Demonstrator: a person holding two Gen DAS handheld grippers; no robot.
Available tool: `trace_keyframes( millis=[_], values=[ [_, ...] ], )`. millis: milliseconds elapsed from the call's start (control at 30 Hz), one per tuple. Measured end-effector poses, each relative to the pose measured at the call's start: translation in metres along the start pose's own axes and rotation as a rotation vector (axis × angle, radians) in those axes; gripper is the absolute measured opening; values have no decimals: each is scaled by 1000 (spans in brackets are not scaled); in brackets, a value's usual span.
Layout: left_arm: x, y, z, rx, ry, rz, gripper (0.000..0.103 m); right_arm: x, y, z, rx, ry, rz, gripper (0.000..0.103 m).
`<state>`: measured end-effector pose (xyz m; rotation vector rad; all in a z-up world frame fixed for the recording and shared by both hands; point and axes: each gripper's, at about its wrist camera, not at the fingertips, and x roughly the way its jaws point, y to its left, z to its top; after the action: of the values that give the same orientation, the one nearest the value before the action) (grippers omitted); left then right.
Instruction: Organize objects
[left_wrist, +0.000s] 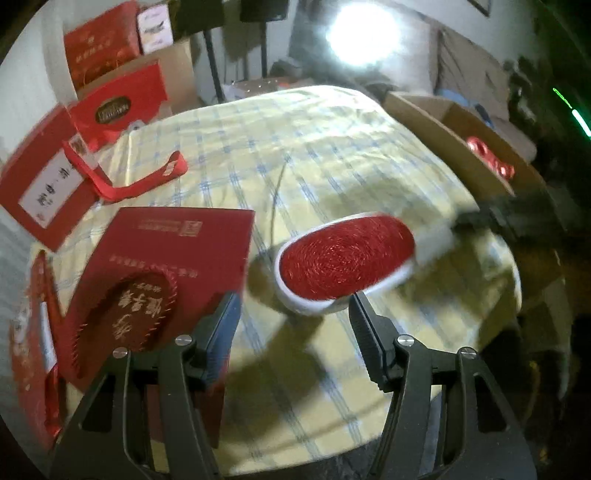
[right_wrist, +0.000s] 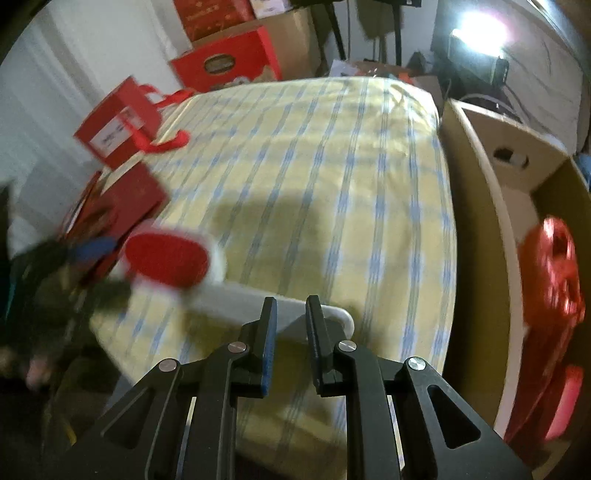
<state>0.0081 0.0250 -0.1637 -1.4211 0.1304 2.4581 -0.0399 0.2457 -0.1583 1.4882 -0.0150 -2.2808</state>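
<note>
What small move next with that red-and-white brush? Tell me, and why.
Probably carry the brush rightward over the cardboard box. The right gripper has its jaws closed on the white handle, the left gripper is open, and a red item already lies inside.

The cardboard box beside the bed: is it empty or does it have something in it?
Not empty. The cardboard box stands open, and shiny red decorations lie inside it. How full it is, the pictures cannot tell.

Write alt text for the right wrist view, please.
The right gripper clamps the white handle of a red-faced brush held over a yellow checked tablecloth. Red gift boxes sit at the left, and an open cardboard box with red items stands at the right.
</note>
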Motion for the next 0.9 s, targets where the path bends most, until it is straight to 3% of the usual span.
trace_keyframes(
  millis=[167,433,600,900],
  values=[
    [13,13,24,-59,15,14,58,-13,10,-31,29,12,97,15],
    [12,3,17,-82,33,15,58,-23,-23,-2,95,-105,-11,18],
    [14,6,19,-108,31,14,58,-3,-39,-2,143,-59,-3,18],
    [24,5,42,-130,19,23,61,-8,-7,-45,75,-13,77,17]
  ],
)
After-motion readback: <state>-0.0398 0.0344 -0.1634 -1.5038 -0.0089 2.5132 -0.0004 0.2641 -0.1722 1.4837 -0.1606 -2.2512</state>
